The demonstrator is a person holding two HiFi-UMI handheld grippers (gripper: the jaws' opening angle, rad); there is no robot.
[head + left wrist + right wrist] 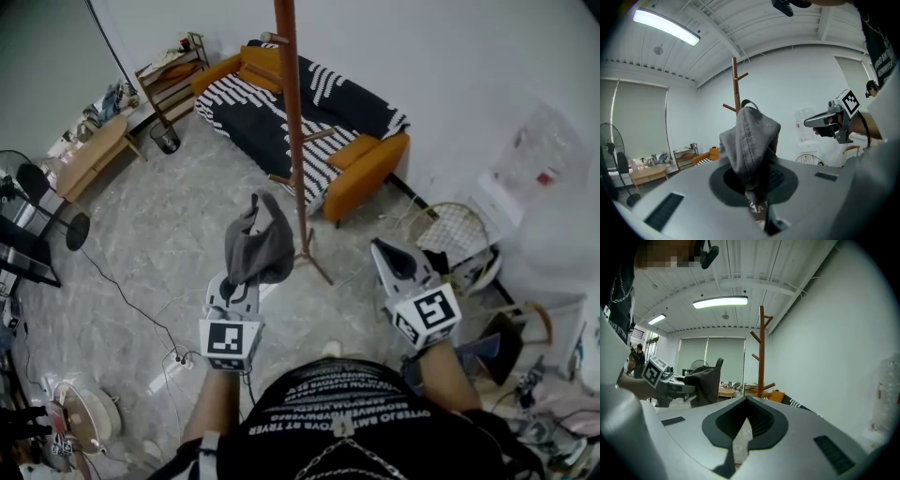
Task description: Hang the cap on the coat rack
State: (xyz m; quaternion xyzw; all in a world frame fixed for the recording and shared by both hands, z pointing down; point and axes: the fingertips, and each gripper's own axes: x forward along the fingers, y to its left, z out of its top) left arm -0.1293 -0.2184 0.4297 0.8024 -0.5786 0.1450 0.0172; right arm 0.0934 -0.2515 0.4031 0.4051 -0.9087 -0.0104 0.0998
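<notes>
A grey cap (258, 248) hangs crumpled from my left gripper (242, 281), which is shut on its lower edge. In the left gripper view the cap (752, 136) stands up out of the jaws (757, 190) and hides part of the coat rack (736, 84). The brown wooden coat rack (292, 122) stands just beyond the cap, slightly to its right, with short pegs along the pole. My right gripper (382, 248) is held to the right of the rack's foot, shut with nothing in it. Its own view shows the rack (761, 352) ahead and the cap (705, 383) at left.
An orange sofa with a black-and-white striped cover (309, 112) stands behind the rack against the wall. A wooden table (89, 155), a shelf (173, 75) and a bin (165, 139) are at far left. A power strip (178, 361) and cables lie on the floor.
</notes>
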